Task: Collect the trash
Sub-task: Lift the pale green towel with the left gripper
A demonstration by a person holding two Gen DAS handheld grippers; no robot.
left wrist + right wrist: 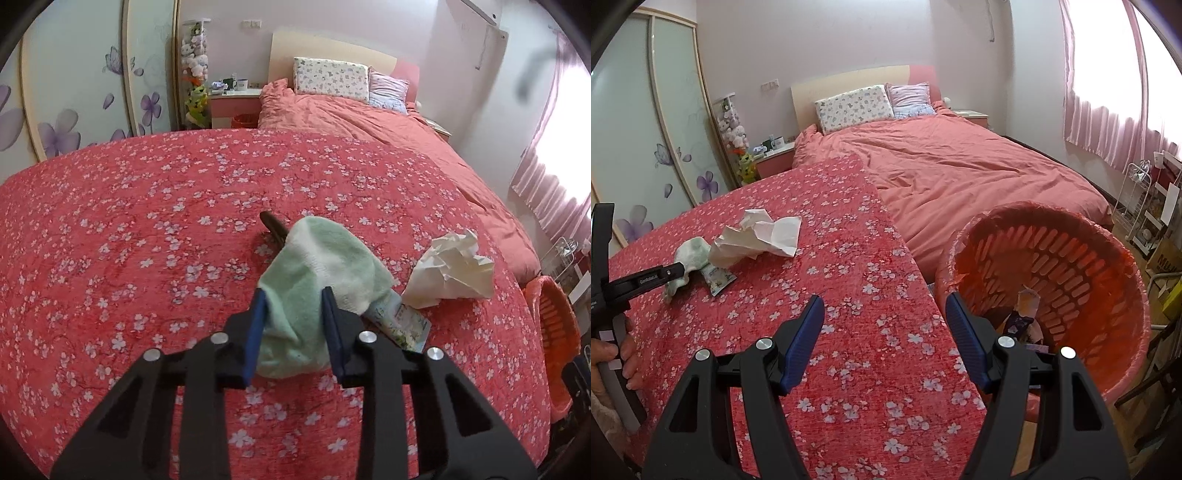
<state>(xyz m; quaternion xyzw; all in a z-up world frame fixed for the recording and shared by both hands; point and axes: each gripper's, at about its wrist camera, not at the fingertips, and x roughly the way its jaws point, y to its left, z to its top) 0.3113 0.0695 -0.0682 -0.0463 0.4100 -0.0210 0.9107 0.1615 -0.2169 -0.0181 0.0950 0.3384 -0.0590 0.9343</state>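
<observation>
The left hand-held gripper (293,297) pinches a pale green cloth (321,266) between its blue pads, low over a desk covered in red blossom-print fabric (147,221). Just to that gripper's right, a small printed packet (402,321) lies partly under the cloth, with a crumpled white paper (450,269) beyond it; a dark object (271,223) pokes out ahead of the cloth. The right hand-held gripper (884,308) hovers with jaws wide and nothing between them, over the desk's edge. To its right stands an orange slatted basket (1071,258) holding scraps. A hand (613,354) grips the left tool's handle.
</observation>
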